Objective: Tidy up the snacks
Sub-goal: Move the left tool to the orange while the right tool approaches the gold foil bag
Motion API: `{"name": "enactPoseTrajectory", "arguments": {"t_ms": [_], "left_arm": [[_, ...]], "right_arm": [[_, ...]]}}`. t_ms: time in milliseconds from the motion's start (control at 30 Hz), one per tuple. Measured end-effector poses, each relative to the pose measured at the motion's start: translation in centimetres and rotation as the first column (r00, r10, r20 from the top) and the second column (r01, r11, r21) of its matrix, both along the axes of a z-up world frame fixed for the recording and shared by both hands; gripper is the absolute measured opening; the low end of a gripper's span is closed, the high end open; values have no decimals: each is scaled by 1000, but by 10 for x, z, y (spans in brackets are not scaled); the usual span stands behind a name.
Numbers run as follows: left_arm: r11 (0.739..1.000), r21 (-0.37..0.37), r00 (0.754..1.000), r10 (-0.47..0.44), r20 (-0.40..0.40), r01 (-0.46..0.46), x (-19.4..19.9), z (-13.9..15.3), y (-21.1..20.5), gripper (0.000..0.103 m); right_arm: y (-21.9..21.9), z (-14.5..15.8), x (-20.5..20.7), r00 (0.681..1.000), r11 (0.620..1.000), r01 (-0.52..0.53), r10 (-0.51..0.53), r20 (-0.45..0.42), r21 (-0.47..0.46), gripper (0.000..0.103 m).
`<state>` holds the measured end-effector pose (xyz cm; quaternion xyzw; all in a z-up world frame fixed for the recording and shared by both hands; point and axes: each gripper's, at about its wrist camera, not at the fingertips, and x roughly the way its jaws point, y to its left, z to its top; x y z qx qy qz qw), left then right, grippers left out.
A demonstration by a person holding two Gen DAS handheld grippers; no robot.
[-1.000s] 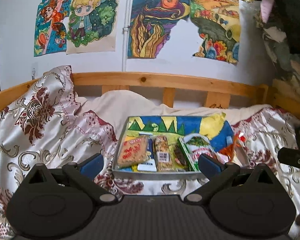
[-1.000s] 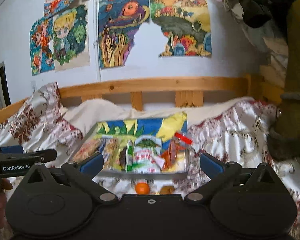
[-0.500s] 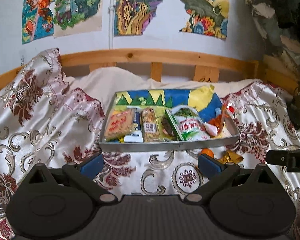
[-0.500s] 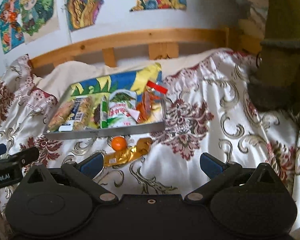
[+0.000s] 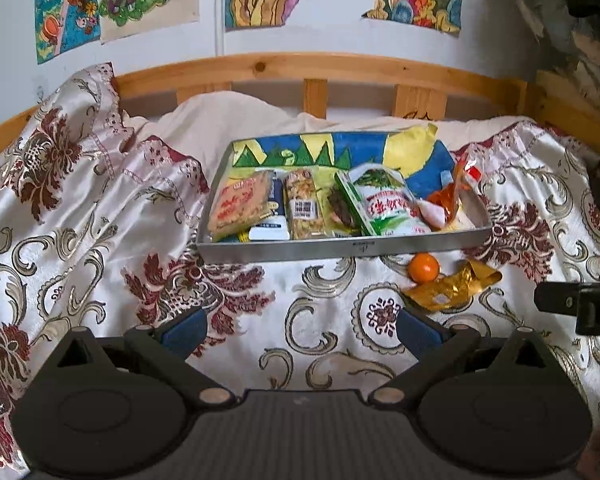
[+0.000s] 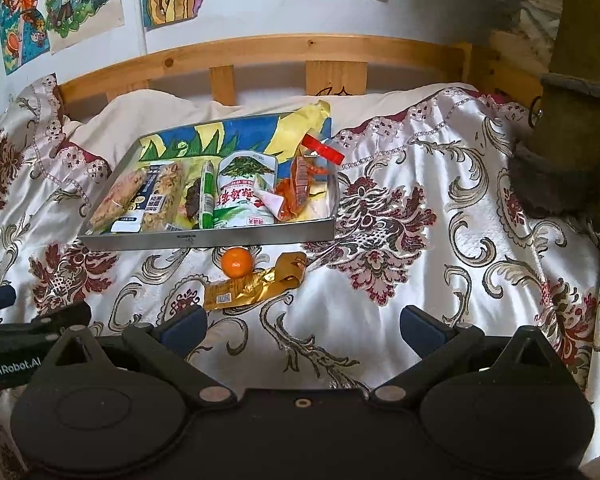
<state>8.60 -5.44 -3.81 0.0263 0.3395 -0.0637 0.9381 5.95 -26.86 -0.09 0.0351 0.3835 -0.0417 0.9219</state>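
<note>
My grey tray (image 6: 204,240) sits on the bed, packed with snack packets lying flat side by side. Just before its near wall lie a small orange (image 6: 237,262) and a crumpled gold wrapper (image 6: 252,286), touching.

Floral satin bedspread (image 5: 100,240) under a metal tray (image 5: 340,245), small orange (image 5: 423,267) and gold wrapper (image 5: 452,288).

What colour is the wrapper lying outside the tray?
Gold wrapper, beside the tray; clearest in the right wrist view.
</note>
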Motion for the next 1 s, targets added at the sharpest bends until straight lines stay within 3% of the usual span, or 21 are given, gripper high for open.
{"name": "enactPoseTrajectory", "arguments": {"t_ms": [700, 1000], "left_arm": [[998, 8, 991, -55, -119, 56, 11, -25, -13, 103], [1000, 13, 987, 3, -163, -1, 30, -34, -9, 102]], "right_arm": [[-7, -19, 39, 985, 996, -45, 57, -161, 79, 102], [-26, -39, 84, 962, 991, -66, 93, -255, 113, 102]]}}
